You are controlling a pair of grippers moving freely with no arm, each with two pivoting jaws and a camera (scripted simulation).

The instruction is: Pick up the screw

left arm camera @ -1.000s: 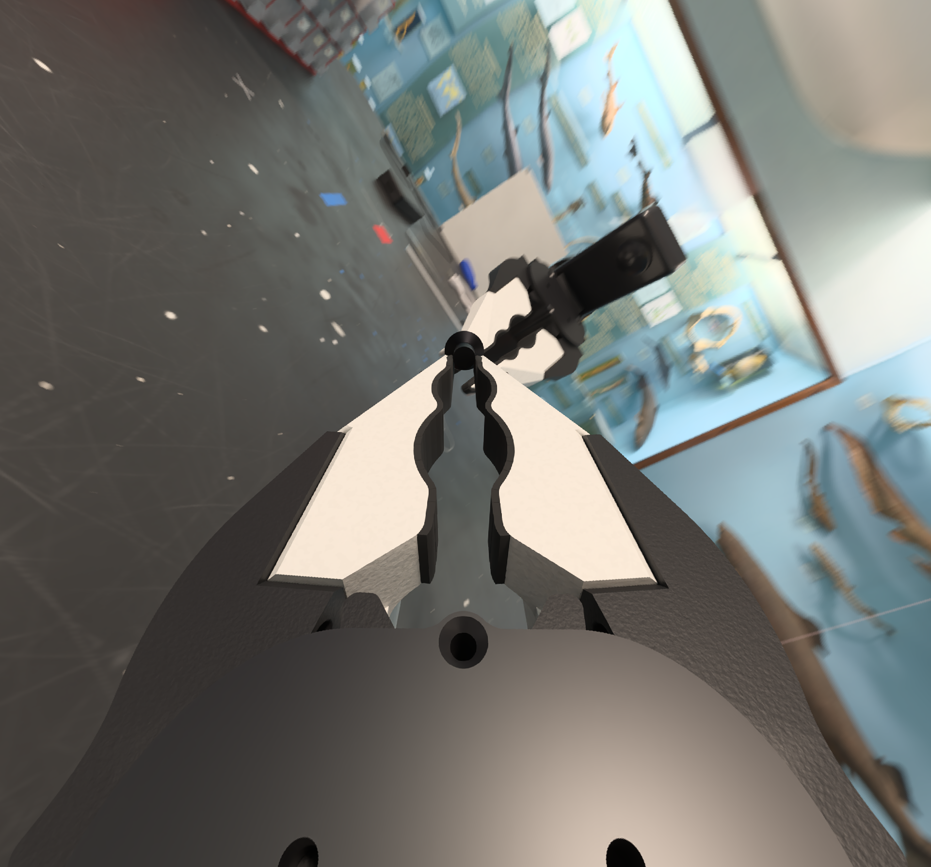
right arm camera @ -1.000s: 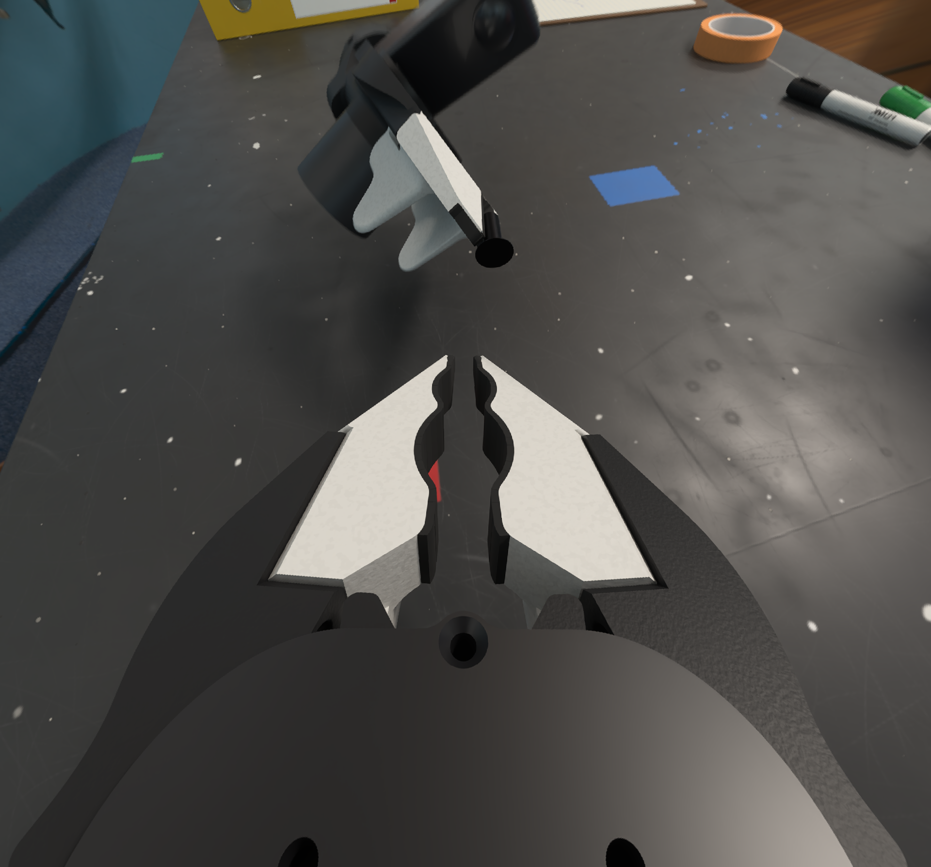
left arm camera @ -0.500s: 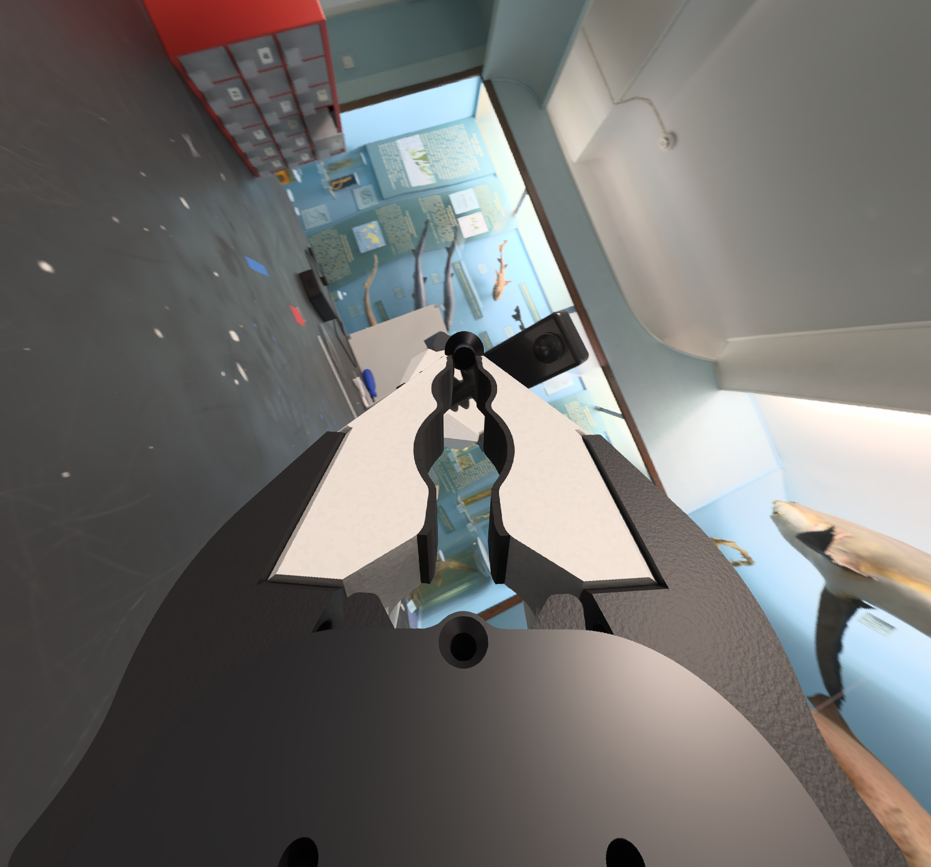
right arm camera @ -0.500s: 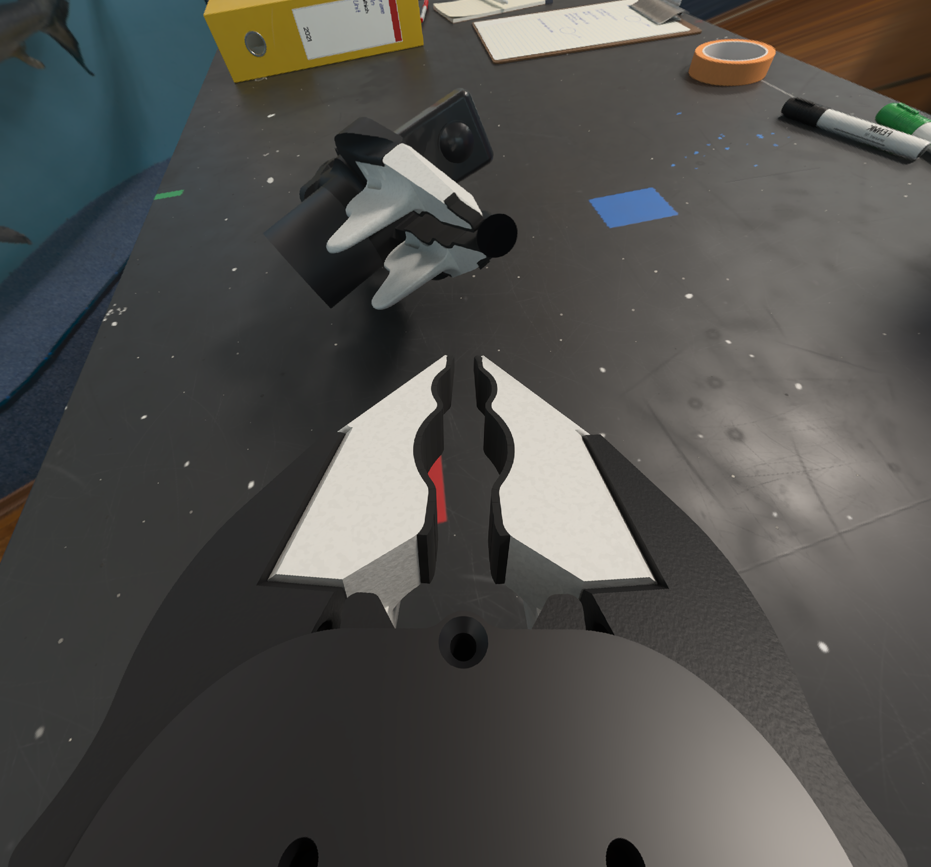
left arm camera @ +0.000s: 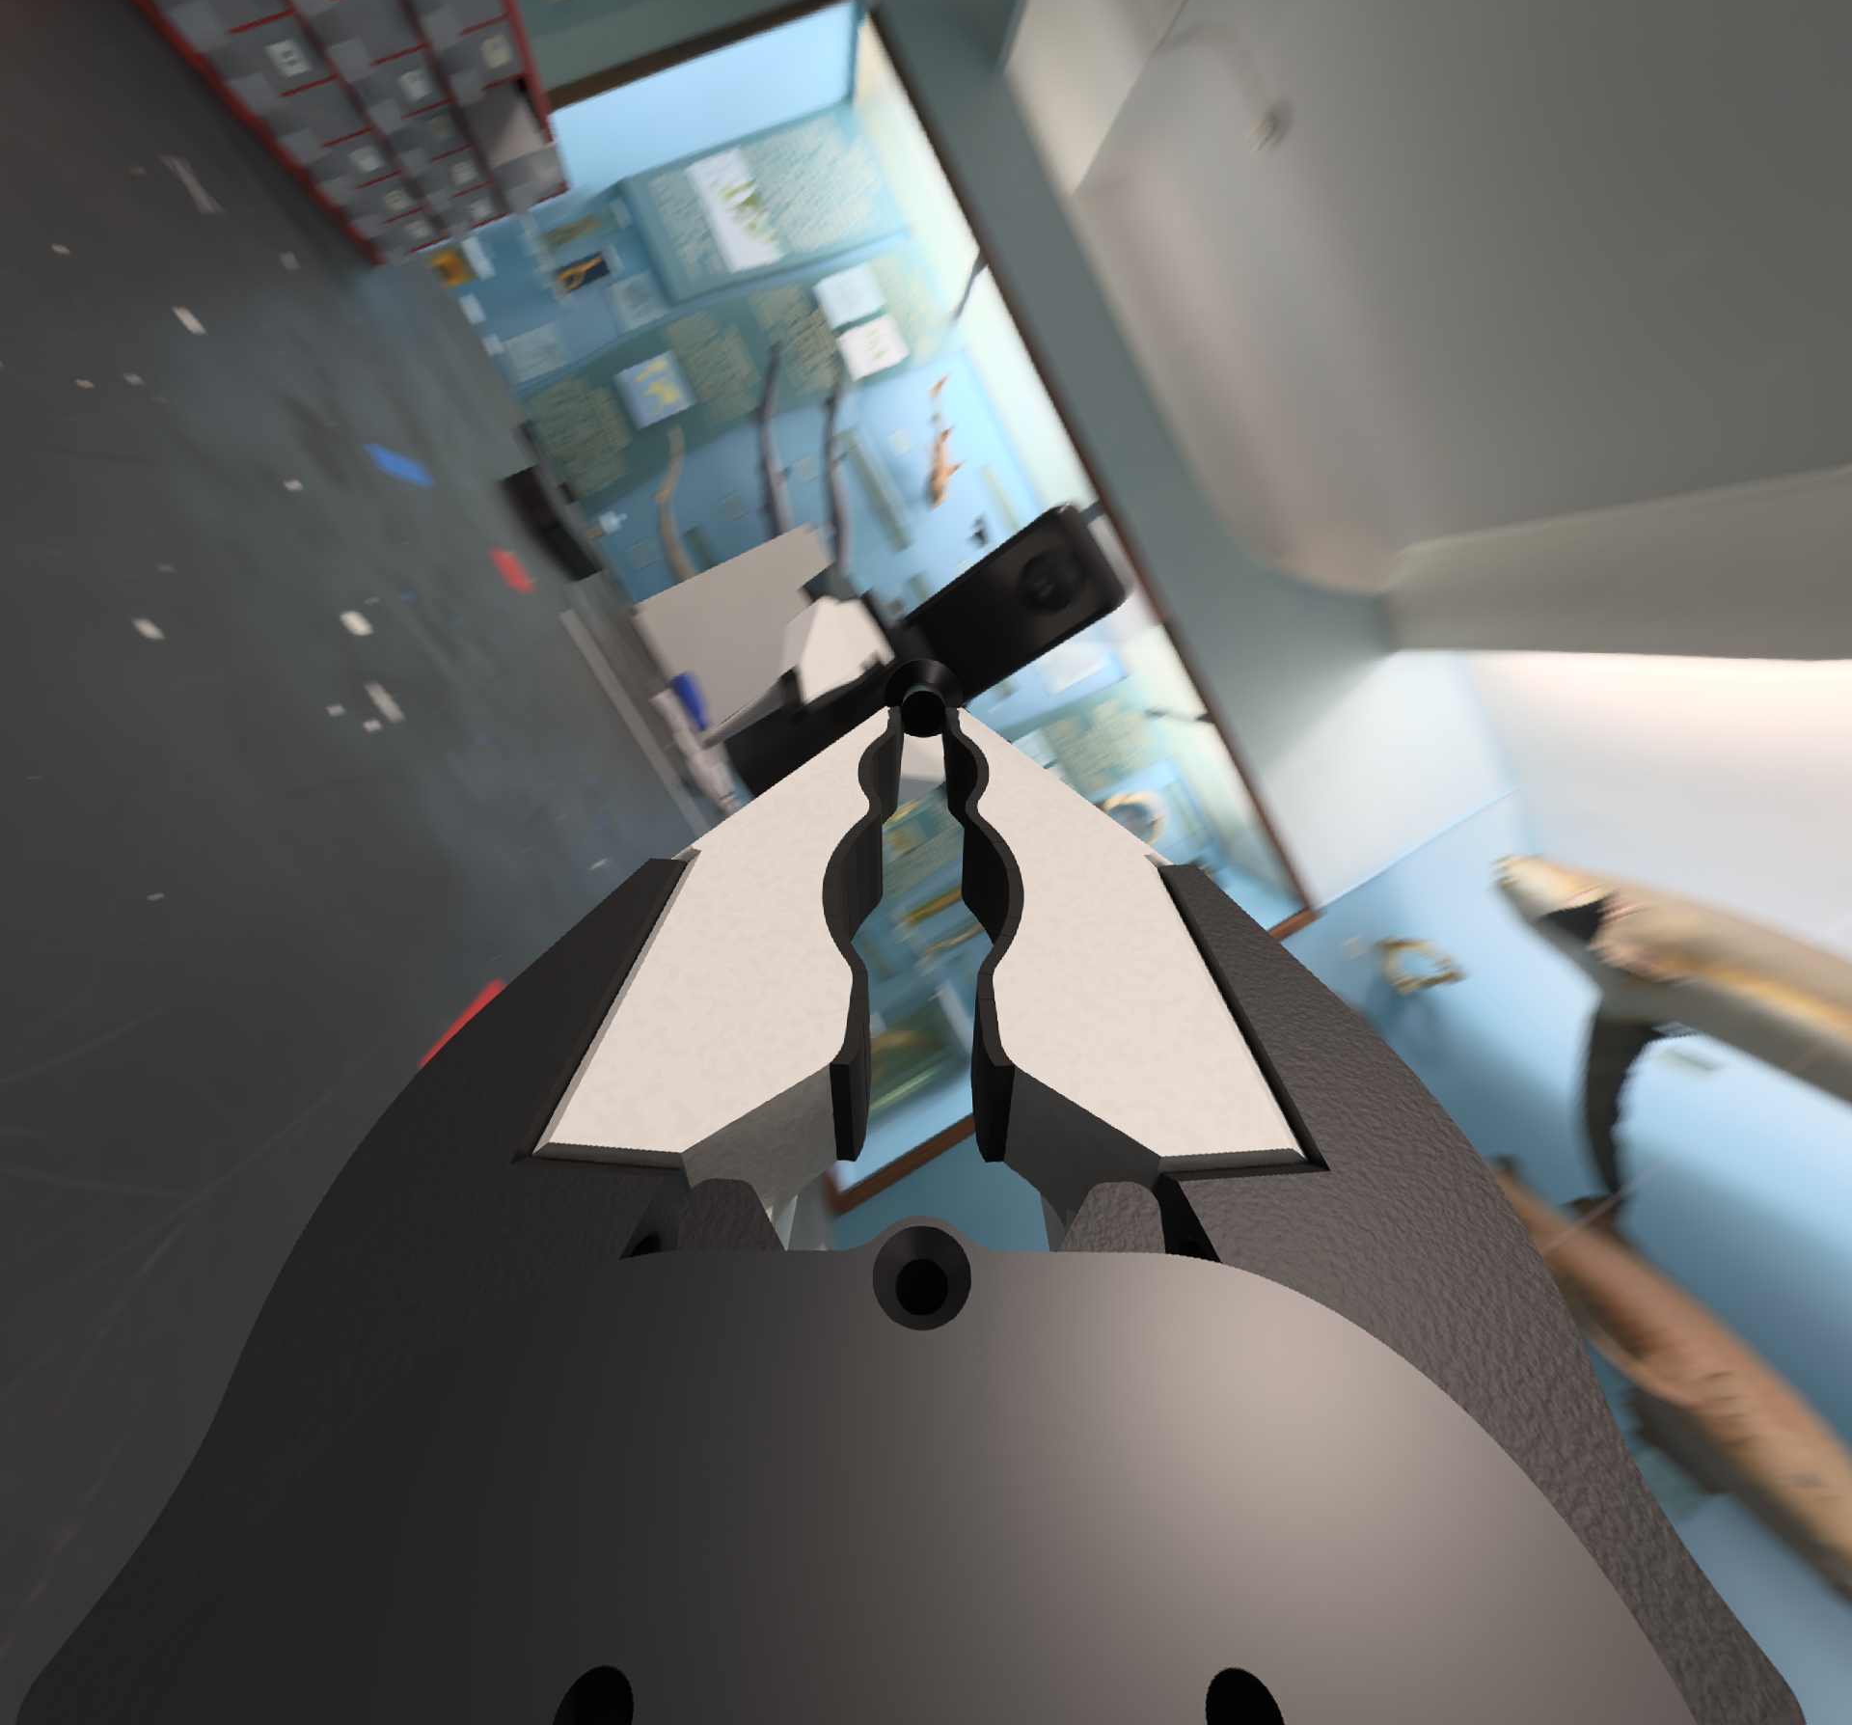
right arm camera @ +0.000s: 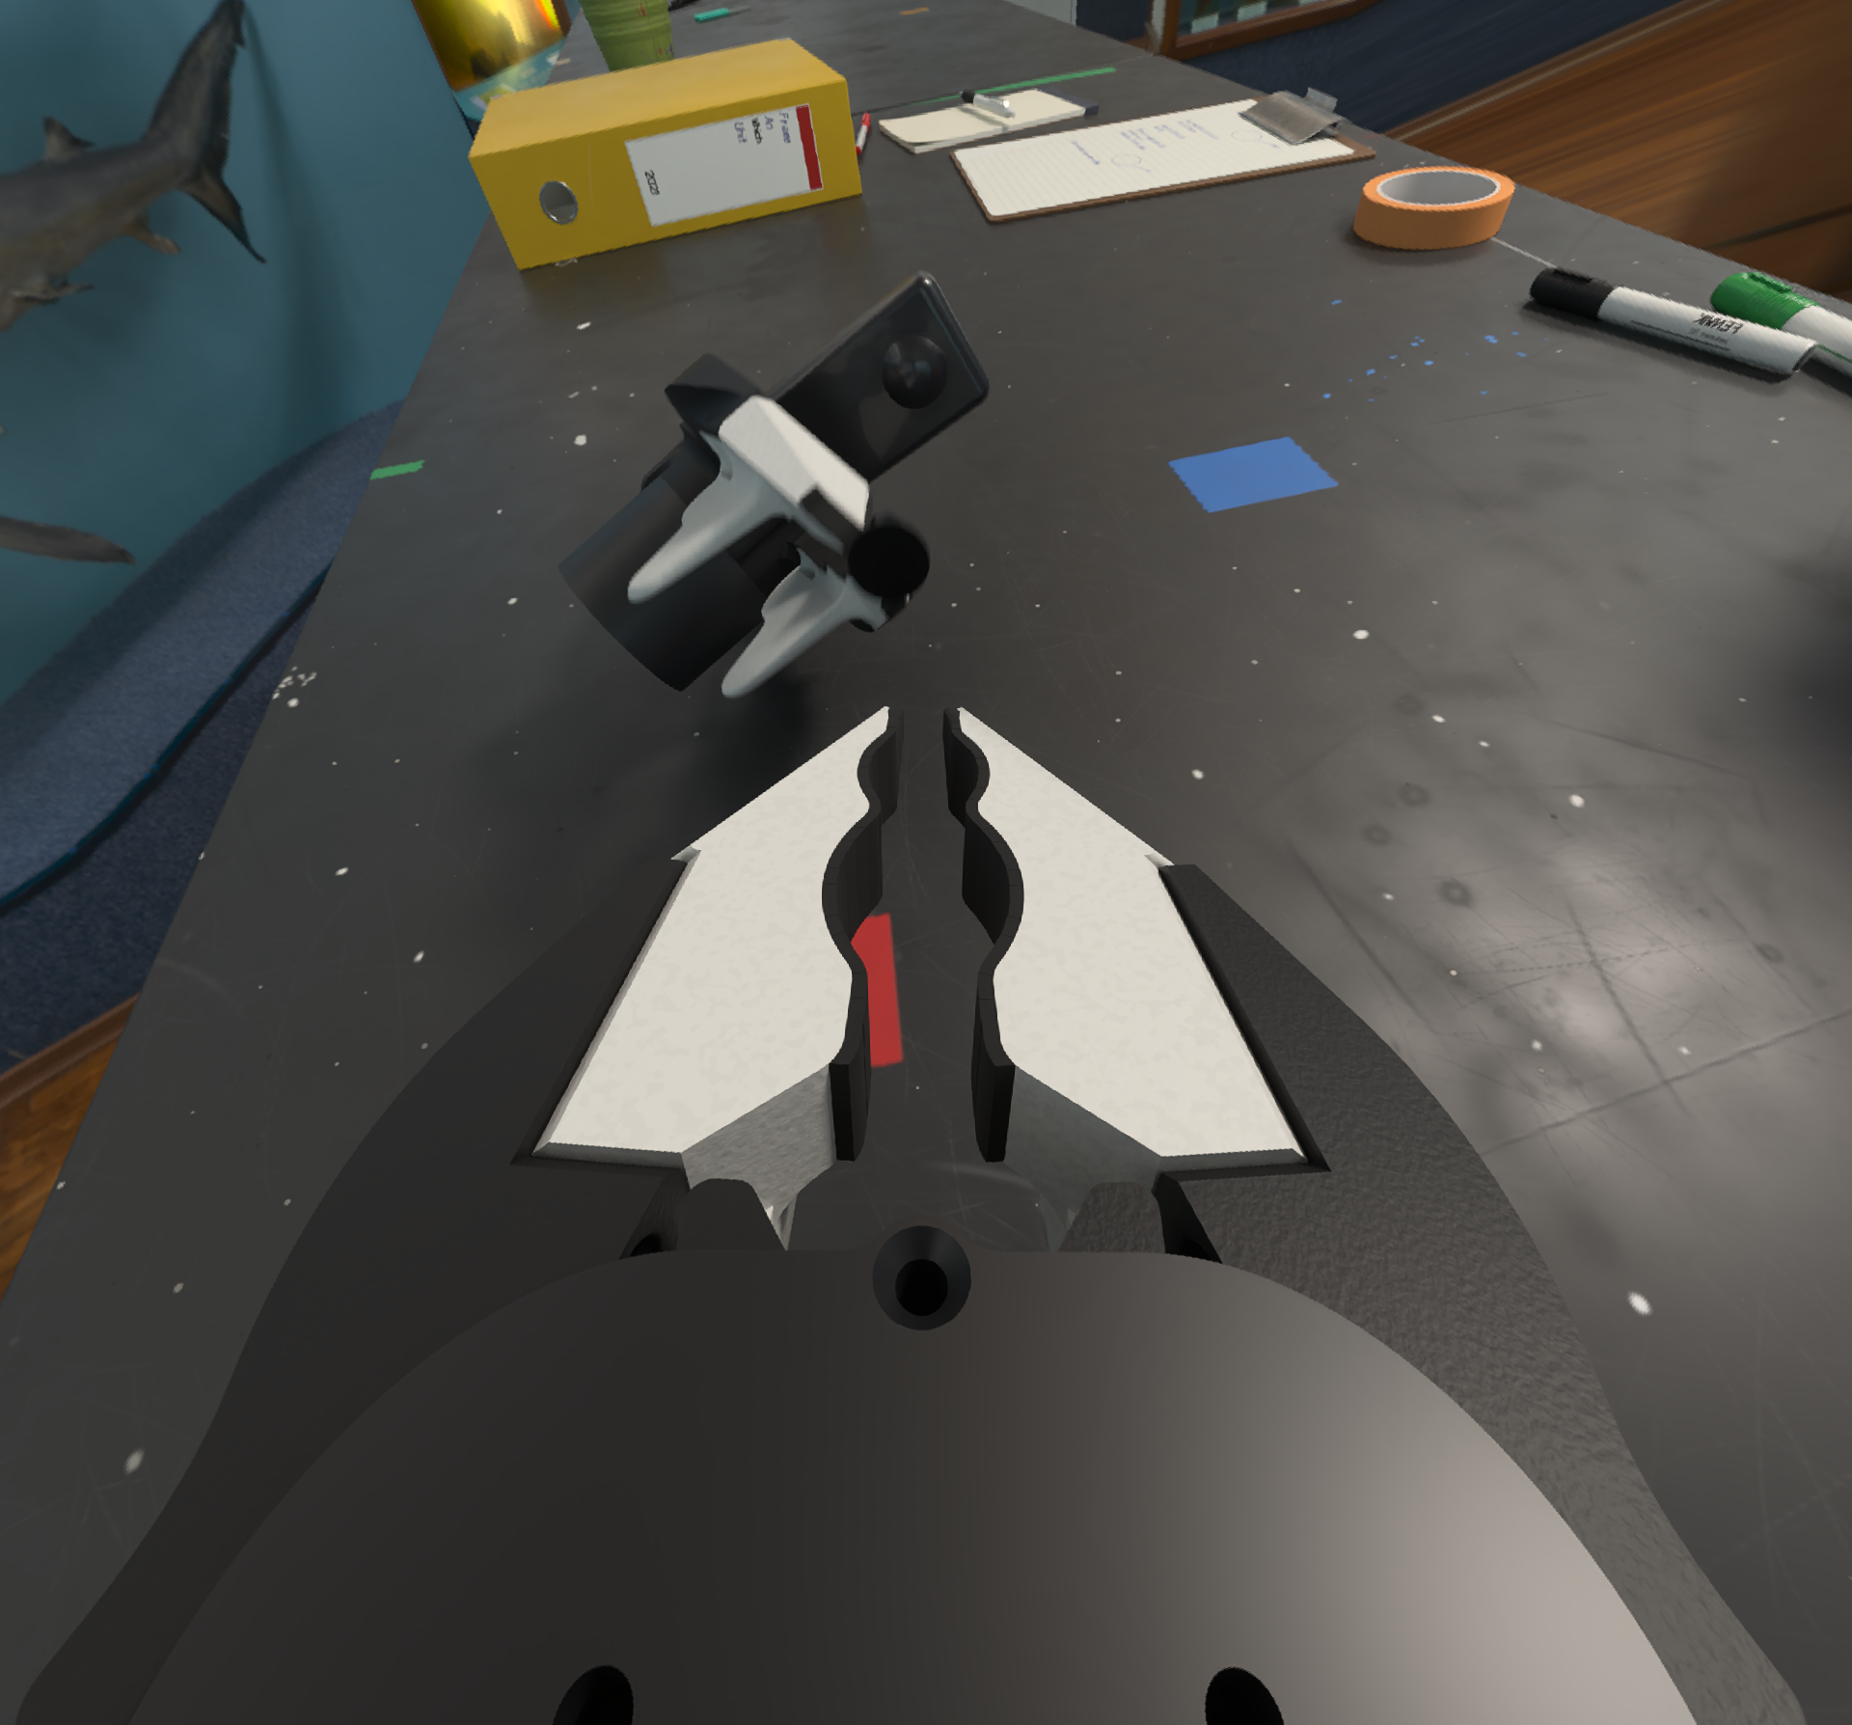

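Observation:
My left gripper (left arm camera: 922, 725) is shut on the screw (left arm camera: 922, 705), a small black screw with a round head pinched at the fingertips. It is held in the air above the dark table (right arm camera: 1303, 775), tilted on its side. The right wrist view shows the left gripper (right arm camera: 852, 574) from the front, with the screw's head (right arm camera: 887, 559) at its tips. My right gripper (right arm camera: 922, 715) is shut and empty, low over the table, a short way in front of the left one. It shows as a black block with white fingers (left arm camera: 832, 649) in the left wrist view.
A yellow binder (right arm camera: 661, 153), a clipboard (right arm camera: 1152, 158), an orange tape roll (right arm camera: 1433, 208), two markers (right arm camera: 1684, 329) and a green cup (right arm camera: 618, 8) lie at the far end. A blue patch (right arm camera: 1253, 472) and a red patch (right arm camera: 880, 990) mark the table. A red drawer cabinet (left arm camera: 331, 63) stands beyond.
The left gripper has swung and rolled in the air with the screw still in its tips. In the right wrist view it has come lower and closer. The right gripper stays shut.

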